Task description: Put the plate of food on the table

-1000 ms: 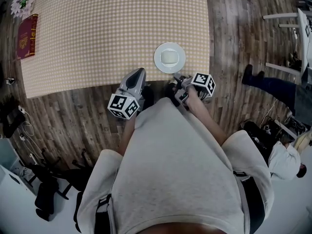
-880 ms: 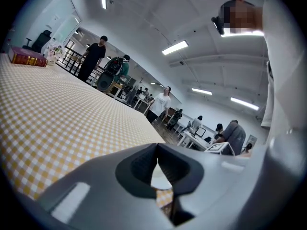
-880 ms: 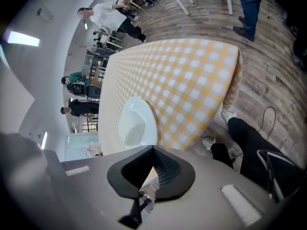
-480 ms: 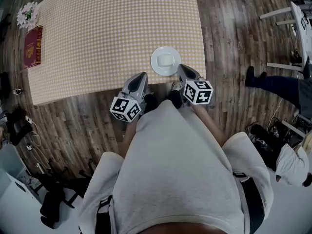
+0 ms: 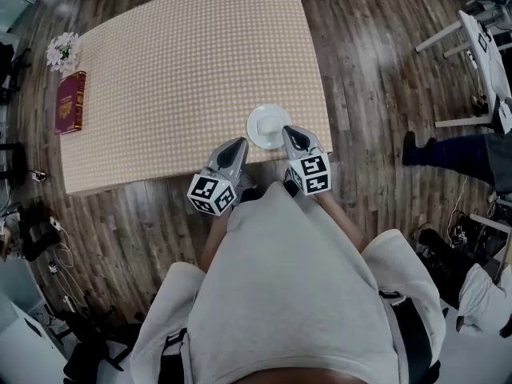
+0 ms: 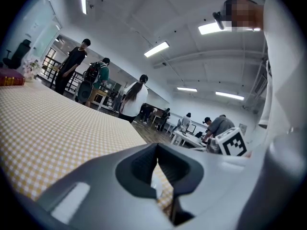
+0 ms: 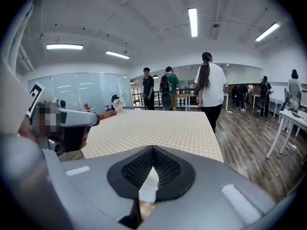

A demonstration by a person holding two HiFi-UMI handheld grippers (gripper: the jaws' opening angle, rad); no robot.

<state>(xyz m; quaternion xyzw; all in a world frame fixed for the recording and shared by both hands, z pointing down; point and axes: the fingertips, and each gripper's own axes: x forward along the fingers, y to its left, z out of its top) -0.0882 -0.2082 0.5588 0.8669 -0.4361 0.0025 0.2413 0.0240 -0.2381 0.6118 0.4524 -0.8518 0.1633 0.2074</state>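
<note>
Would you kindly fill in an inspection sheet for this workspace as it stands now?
Surface: checked tablecloth lying flat.
Job's things: plate of food stands on the tablecloth near its front edge.
Clutter: red book and flowers at the tablecloth's left end.
Grippers: left tongs and right tongs both shut, empty, tips close by the plate.
Cables: loose cables on the wood floor at the left.
Surroundings: white tables, people standing beyond.

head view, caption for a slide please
Plate at near edge of checkered table, between left tool and right tool, both shut.
</note>
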